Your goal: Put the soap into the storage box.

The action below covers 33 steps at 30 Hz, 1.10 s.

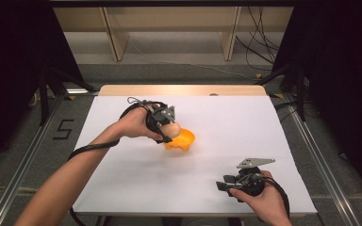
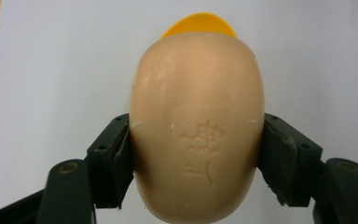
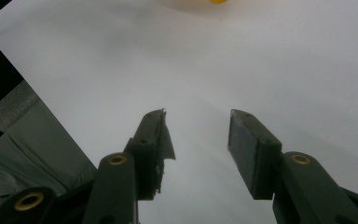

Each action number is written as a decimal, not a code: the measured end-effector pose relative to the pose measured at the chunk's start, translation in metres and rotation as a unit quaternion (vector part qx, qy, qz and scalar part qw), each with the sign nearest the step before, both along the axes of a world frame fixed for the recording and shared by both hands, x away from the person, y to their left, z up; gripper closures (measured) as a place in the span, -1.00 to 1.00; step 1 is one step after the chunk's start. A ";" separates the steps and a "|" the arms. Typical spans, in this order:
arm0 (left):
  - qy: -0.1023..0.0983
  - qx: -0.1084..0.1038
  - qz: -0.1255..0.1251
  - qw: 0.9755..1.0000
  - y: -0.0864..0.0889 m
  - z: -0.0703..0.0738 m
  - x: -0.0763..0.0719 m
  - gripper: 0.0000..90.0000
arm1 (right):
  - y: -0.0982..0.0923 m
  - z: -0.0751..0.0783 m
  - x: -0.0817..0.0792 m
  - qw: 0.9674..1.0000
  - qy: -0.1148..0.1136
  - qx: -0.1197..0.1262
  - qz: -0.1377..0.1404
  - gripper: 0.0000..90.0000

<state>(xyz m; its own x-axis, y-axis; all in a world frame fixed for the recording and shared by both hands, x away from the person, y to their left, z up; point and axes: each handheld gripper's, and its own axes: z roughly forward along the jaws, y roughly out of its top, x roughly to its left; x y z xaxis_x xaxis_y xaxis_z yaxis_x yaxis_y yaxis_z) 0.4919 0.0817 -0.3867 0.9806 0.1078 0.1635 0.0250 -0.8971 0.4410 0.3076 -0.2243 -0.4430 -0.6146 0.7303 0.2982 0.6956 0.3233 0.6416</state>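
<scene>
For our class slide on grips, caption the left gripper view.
Hand-held gripper clamps a beige bar of soap by its sides, an orange dish behind.

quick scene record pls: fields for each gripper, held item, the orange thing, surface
left gripper: shut on soap bar, raised over the table's middle
soap bar: beige, oval, stamped mark facing camera
orange dish: on the sheet, just beyond the soap
right gripper: open, holding nothing, near front right edge
white sheet: covers the tabletop
</scene>
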 end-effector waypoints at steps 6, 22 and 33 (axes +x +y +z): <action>-0.001 -0.008 -0.004 1.000 0.000 -0.002 0.002 -0.28 | 0.000 0.000 0.000 1.000 -0.001 0.000 0.001 0.26; -0.004 -0.029 -0.005 1.000 -0.003 -0.009 0.008 -0.28 | 0.001 -0.002 0.000 1.000 -0.005 0.007 -0.003 0.26; 0.004 -0.034 -0.007 0.999 -0.006 -0.012 0.010 -0.28 | 0.000 -0.001 0.000 1.000 -0.001 0.002 0.000 0.26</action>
<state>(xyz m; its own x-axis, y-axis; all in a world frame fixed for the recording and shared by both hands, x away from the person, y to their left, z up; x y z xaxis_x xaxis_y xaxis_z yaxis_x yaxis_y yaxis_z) 0.5014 0.0758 -0.3990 0.9833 0.1056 0.1483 0.0173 -0.8653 0.5010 0.3077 -0.2238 -0.4440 -0.6145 0.7293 0.3009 0.6949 0.3197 0.6441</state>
